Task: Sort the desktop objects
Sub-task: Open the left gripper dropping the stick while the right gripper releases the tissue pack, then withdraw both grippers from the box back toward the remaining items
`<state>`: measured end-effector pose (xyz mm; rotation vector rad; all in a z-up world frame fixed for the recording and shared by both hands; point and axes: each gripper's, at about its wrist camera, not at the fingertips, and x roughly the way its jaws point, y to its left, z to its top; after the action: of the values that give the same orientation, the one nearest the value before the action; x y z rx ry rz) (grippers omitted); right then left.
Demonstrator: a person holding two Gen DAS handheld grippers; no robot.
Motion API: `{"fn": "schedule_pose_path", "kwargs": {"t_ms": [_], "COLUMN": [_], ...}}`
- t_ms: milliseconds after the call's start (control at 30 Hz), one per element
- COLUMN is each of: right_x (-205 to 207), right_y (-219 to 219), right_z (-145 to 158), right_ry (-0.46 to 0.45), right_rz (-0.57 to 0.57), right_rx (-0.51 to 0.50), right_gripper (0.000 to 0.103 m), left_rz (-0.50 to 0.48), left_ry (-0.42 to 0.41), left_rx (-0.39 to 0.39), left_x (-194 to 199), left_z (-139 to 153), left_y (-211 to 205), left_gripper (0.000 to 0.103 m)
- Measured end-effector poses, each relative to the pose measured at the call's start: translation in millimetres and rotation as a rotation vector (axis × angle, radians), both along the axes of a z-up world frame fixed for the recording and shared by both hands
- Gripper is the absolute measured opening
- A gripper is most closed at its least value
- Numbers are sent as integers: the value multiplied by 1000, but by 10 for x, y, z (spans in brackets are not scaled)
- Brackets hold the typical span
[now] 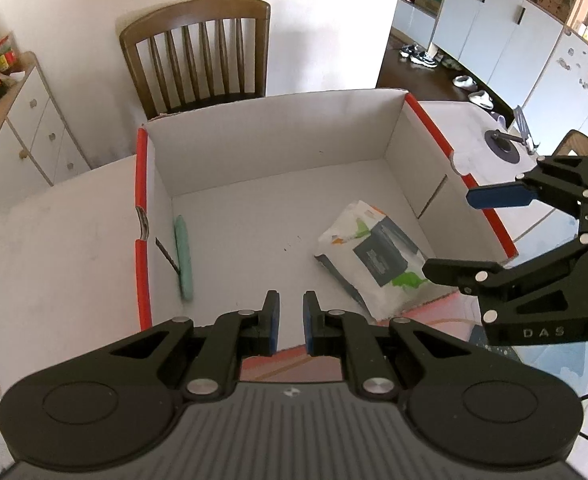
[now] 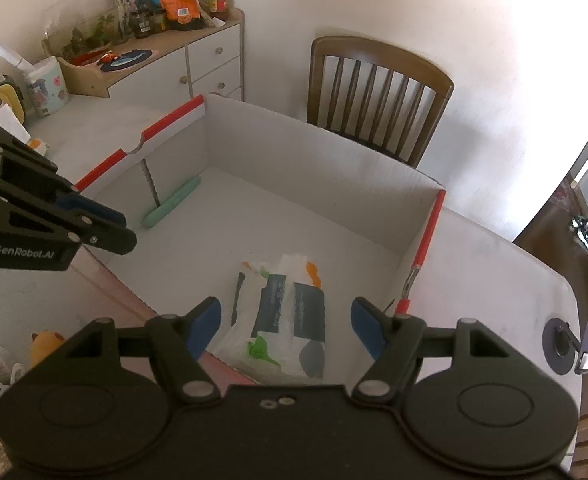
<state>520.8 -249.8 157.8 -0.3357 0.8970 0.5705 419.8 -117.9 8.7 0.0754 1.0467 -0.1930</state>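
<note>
A: Start at the left of the box (image 1: 277, 128). What lies there?

B: A mint-green stick (image 1: 184, 263), flat on the box floor, touching the left wall. Its long axis runs near to far, along that wall.

A: And the left claw (image 1: 291, 326)?

B: Its two pads stand close together with nothing between them; I read it as closed and empty. It hangs over the near edge of the box, pointing down into it. The stick lies to its left and a little farther in.

A: Moving right?

B: A white wipes packet (image 1: 376, 258) with grey and green print lies on the box floor toward the near right corner, tilted, its long axis running from near right to far left in the left wrist view.

A: Which claw is nearer to it?

B: The right claw (image 2: 285, 326). In its own view the packet (image 2: 279, 320) sits directly below and ahead, framed between the blue pads (image 2: 203, 328), but the pads do not touch it. The jaws stand wide apart and are opening, holding nothing.

A: So both things are already in the box?

B: Yes, as they lie now. My judgement is that the next pickup is elsewhere on the desk (image 2: 494, 264). The left side holds clutter, a small yellow toy (image 2: 45, 346) among it, so the left claw looks nearer to that.
</note>
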Motion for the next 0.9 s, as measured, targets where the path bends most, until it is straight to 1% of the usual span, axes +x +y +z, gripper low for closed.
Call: {"fn": "schedule_pose_path", "kwargs": {"t_ms": [133, 200, 267, 300, 333, 367, 467, 533, 600, 667, 800, 900], "right_x": [-45, -70, -90, -106, -122, -141, -207, -254, -299, -348, -446, -531], "right_y": [-52, -69, -86, -92, -97, -100, -113, -129, -144, -155, -175, -190], "right_z": [41, 60, 74, 82, 89, 92, 106, 128, 156, 182, 227, 261], "right_ry": [4, 1, 4, 3, 3, 4, 1, 0, -4, -8, -14, -18], "right_rz": [5, 1, -3, -6, -8, -8, -14, -22, -28, -32, -44, -49], "right_rx": [25, 26, 26, 25, 25, 25, 20, 20, 24, 30, 30, 36], "right_gripper": [72, 72, 72, 72, 72, 72, 74, 80, 81, 84, 85, 87], "left_rz": [11, 13, 19, 22, 23, 23, 19, 12, 3, -3, -21, -30], "left_ry": [-1, -8, -15, -20, -23, -27, -38, -45, -50, -57, -76, -86], "left_rx": [-2, -2, -2, -5, -9, -14, -15, -11, -9, -9, -3, -6], "left_x": [-62, -100, -143, -168, -191, -216, -292, -346, -392, -442, -544, -618], "left_z": [37, 57, 75, 85, 96, 107, 143, 168, 191, 222, 276, 301], "left_y": [14, 25, 42, 49, 56, 61, 62, 48, 37, 32, 16, 21], "left_gripper": [11, 16, 31, 36, 51, 61, 62, 62, 63, 66, 71, 78]}}
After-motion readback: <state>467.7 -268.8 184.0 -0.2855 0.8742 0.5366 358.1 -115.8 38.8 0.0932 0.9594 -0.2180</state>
